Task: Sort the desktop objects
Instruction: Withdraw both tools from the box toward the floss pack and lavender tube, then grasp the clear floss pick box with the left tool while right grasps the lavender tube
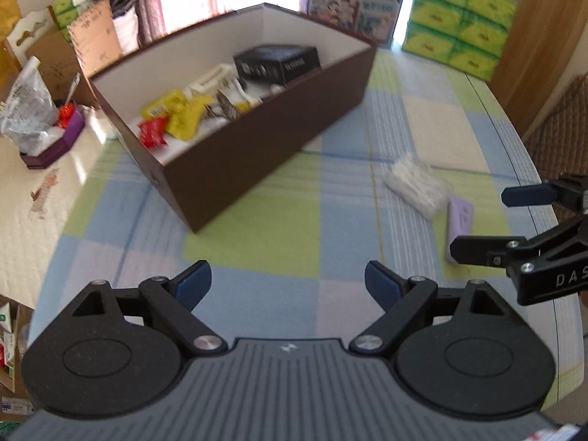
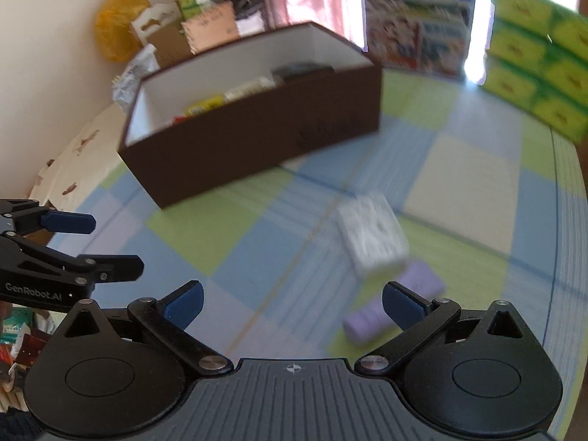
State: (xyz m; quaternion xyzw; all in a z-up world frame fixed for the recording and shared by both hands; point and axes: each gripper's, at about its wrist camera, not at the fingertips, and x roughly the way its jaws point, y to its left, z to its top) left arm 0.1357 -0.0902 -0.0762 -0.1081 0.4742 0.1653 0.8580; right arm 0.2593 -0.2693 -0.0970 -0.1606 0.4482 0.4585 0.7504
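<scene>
Both grippers spread wide, holding nothing - left gripper (image 1: 288,286) idle over bare tablecloth (image 1: 257,228); right gripper (image 2: 292,303) near the purple box (image 2: 389,303) and white packet (image 2: 371,237), the only loose items, well apart from the brown box (image 1: 235,158) - likely next pick

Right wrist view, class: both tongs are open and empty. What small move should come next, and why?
Probably ease the right tongs forward and right to straddle the purple box. It and the white packet still lie on the checked cloth, outside the brown box, and the purple box lies nearest these tongs.
</scene>
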